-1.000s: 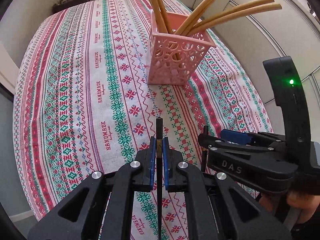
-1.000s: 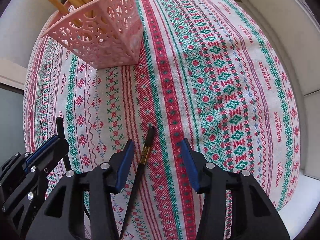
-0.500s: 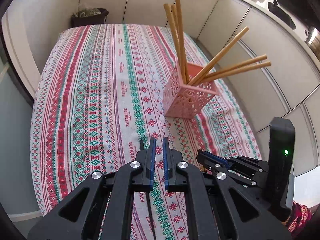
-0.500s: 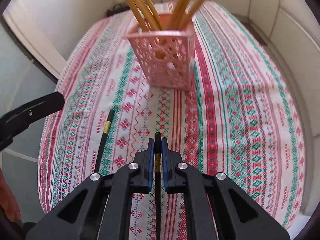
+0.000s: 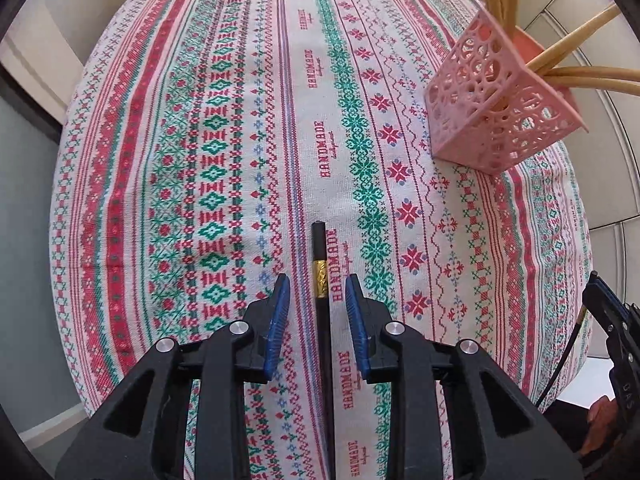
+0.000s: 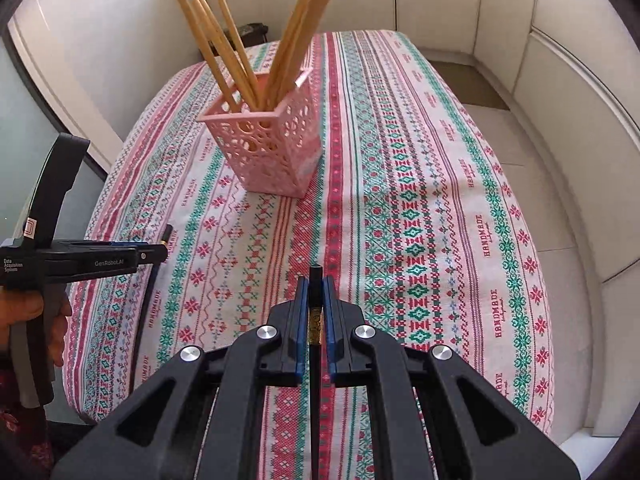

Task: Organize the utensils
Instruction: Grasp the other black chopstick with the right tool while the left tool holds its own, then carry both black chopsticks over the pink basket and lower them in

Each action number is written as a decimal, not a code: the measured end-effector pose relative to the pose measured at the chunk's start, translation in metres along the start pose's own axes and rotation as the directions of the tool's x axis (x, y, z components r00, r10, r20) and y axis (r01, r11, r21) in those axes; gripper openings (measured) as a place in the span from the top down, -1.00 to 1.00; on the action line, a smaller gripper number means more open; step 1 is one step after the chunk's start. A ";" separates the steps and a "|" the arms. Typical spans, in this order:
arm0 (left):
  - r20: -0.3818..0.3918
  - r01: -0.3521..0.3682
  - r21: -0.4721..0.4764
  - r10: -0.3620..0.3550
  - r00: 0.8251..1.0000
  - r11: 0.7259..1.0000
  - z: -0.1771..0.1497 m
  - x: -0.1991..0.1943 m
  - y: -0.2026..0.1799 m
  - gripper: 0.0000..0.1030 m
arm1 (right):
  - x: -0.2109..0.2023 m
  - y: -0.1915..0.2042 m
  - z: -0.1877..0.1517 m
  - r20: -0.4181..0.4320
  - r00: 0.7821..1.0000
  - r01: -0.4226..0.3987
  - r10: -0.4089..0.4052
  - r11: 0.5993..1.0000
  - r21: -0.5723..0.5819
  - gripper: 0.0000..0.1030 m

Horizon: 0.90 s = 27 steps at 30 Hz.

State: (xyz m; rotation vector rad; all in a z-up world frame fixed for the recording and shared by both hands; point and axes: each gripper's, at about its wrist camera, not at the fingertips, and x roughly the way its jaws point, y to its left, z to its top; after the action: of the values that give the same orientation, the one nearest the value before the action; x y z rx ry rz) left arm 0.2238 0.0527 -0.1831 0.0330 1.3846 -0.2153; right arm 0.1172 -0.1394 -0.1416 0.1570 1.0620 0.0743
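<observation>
With the left tool (image 5: pixel 316 300) opening around 1 black chopstick (image 5: pixel 319 256) on the desk (image 5: pixel 224 152) and the right tool (image 6: pixel 316 300) clamped on another (image 6: pixel 315 276), a tilted carry could snag the crowded pink basket (image 6: pixel 272 148).

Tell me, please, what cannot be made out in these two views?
- Black chopstick, left view: lower end hidden under the left gripper, whose jaws are opening.
- Held chopstick, right view: length hidden behind the right gripper.
- Wooden chopsticks, both views: some tops cut off by the edge.
- Basket: its floor is hidden.
</observation>
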 end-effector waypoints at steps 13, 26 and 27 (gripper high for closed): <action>0.025 -0.100 0.118 0.098 0.995 0.988 0.012 0.008 -0.024 0.33 | 0.063 -0.031 0.014 -0.221 0.973 0.071 -0.060 0.997 0.043 0.85; 0.236 0.099 0.049 -0.108 0.966 0.994 -0.036 -0.035 -0.014 0.89 | 0.007 -0.011 0.006 0.041 0.999 -0.011 0.011 1.000 0.004 0.86; 0.277 0.103 0.063 -0.117 0.954 0.993 -0.042 -0.047 -0.017 0.89 | -0.010 -0.008 0.004 0.096 0.995 -0.026 0.027 1.000 -0.014 0.86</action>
State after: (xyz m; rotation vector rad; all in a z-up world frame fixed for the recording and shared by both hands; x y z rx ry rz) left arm 0.1723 0.0487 -0.1430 -0.0343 1.0988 -0.3336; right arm 0.1159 -0.1494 -0.1327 0.1619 0.9630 0.0964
